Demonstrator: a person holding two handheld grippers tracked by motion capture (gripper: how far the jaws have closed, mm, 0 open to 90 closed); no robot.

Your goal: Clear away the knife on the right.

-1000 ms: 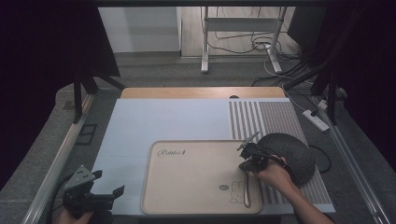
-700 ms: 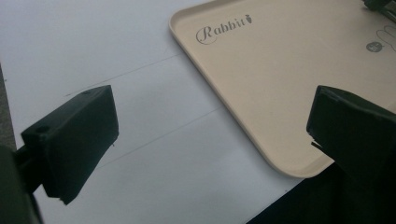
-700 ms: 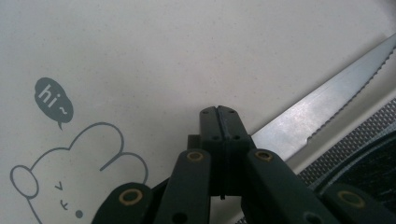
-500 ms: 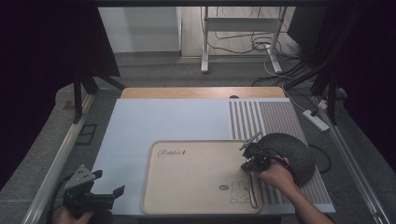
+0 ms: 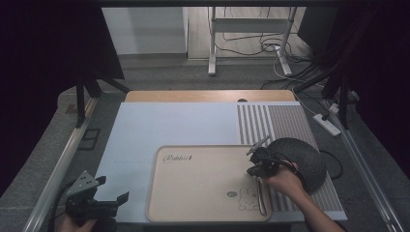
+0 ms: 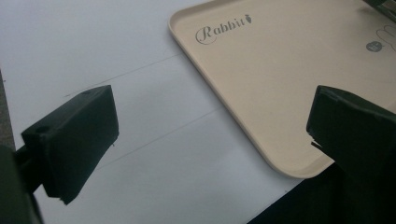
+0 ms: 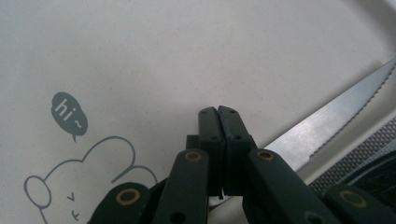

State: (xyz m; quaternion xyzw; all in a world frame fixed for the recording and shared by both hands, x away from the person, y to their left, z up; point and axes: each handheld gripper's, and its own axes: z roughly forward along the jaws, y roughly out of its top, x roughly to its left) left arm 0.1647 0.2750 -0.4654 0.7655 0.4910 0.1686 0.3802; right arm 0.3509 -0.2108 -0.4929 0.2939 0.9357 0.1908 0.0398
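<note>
Right gripper [image 5: 256, 170] laying a serrated knife [image 7: 327, 125] along the right edge of a beige tray [image 5: 193, 193].

To do this step well, I judge the blade should go down flat inside the tray rim, the hand kept low, the jaws opened only once the knife rests fully. In the right gripper view the jaws stand pressed together, the blade running out beside and beneath them up to the right; whether they pinch the handle is hidden. From above, the knife [image 5: 261, 195] lies by the printed rabbit [image 5: 248, 199], against the right rim. The left gripper [image 5: 104, 203] hovers near the surface's [image 5: 169, 125] front-left corner, jaws wide, holding nothing.
</note>
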